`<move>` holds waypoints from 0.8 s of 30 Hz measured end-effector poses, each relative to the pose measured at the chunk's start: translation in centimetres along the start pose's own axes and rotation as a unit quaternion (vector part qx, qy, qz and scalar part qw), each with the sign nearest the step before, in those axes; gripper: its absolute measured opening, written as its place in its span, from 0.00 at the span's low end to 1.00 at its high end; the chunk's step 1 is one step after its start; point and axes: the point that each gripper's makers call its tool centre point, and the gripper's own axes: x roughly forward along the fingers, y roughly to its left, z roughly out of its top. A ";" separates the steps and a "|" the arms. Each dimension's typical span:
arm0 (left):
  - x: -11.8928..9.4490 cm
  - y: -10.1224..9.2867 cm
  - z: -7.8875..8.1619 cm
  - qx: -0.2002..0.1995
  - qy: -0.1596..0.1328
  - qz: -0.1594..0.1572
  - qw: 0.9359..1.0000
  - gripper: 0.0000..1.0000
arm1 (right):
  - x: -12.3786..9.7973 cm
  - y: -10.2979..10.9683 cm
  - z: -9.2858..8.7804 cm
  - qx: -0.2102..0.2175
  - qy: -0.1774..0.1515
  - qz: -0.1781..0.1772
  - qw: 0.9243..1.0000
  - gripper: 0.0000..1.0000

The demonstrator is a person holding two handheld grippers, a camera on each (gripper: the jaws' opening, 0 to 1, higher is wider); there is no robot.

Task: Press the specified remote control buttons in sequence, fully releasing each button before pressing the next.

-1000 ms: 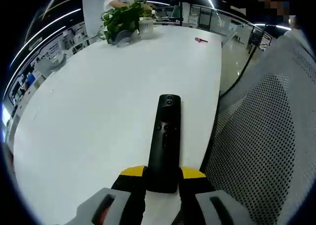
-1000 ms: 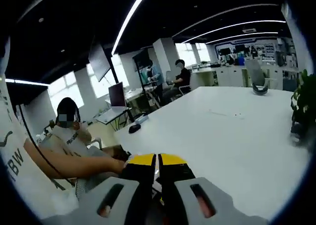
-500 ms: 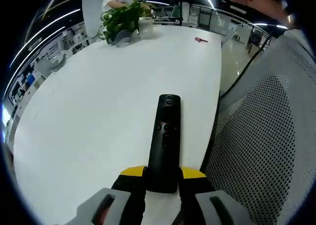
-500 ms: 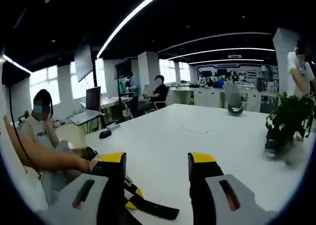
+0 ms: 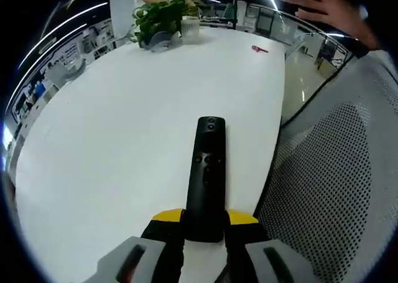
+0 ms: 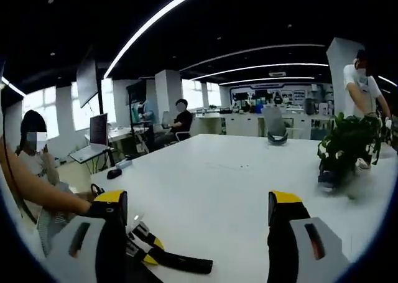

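I am seeing the black remote control (image 5: 206,177) lying lengthwise on the white tabletop (image 5: 124,127) in the left gripper view, its near end being clamped between the yellow-tipped jaws of my left tool (image 5: 205,218), which is closing firmly on it; its buttons are showing as small marks I cannot read. The remote is sitting near the tabletop's right edge, and a pale mesh chair (image 5: 336,171) is crowding in just beyond that edge, while wide bare surface is stretching away to the left and ahead. In the right gripper view my right tool (image 6: 196,206) is standing with its jaws spread wide apart and gripping nothing, and between them I am looking over open tabletop (image 6: 236,183); low at the left jaw the other tool (image 6: 152,253) is poking in with the dark remote (image 6: 180,262) lying flat in it, partly cut off by the jaw. At the far end a potted plant (image 5: 158,18) is standing, and it is appearing again at the right in the right gripper view (image 6: 348,149). A small red item (image 5: 259,48) is lying near the far right edge, too small for me to identify. A person's hand (image 5: 326,9) is hovering at the top right of the left gripper view, blurred.
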 end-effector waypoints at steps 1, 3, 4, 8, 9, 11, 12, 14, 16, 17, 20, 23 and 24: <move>0.0 0.0 0.0 0.009 0.007 0.000 1.000 0.24 | 0.0 -0.1 0.0 0.001 -0.001 0.000 1.000 0.99; 0.0 0.0 0.0 0.002 0.010 -0.002 1.000 0.24 | 0.0 -0.3 0.0 0.006 -0.003 -0.004 1.000 0.99; 0.0 0.1 0.0 -0.003 0.010 -0.005 1.000 0.24 | 0.1 -0.3 -0.1 0.012 -0.002 0.000 1.000 0.98; 0.0 0.2 0.1 -0.006 0.012 -0.009 1.000 0.23 | 0.2 -0.4 -0.6 0.022 0.009 -0.001 1.000 0.98; 0.0 0.5 0.1 0.002 0.015 -0.005 1.000 0.23 | 0.1 -0.5 -0.5 0.021 0.007 -0.005 1.000 0.99; 0.0 0.9 0.1 0.010 0.017 -0.003 1.000 0.23 | 0.0 -0.8 -0.4 0.018 0.005 -0.014 1.000 1.00; 0.0 1.2 0.3 0.012 0.017 -0.003 1.000 0.23 | 0.0 -0.9 -0.4 0.019 0.005 -0.015 1.000 1.00; -0.2 1.9 0.7 0.014 0.014 -0.003 1.000 0.23 | -0.1 -1.2 -0.6 0.022 0.006 -0.021 1.000 1.00; -0.4 2.6 1.1 0.021 0.012 0.000 1.000 0.23 | -0.2 -1.6 -0.7 0.023 0.008 -0.026 0.999 1.00; -0.5 3.2 1.3 0.027 0.012 0.003 1.000 0.23 | -0.3 -1.8 -0.8 0.024 0.008 -0.030 0.999 1.00; -0.9 4.8 1.8 0.037 0.016 0.009 0.999 0.23 | -0.3 -2.2 -0.9 0.030 0.007 -0.036 0.999 1.00; -1.4 6.6 2.5 0.052 0.020 0.017 0.998 0.23 | -0.3 -2.2 -1.3 0.030 0.013 -0.038 0.999 1.00; -1.5 7.1 2.6 0.054 0.021 0.018 0.998 0.23 | -0.4 -2.2 -1.4 0.029 0.015 -0.039 0.999 1.00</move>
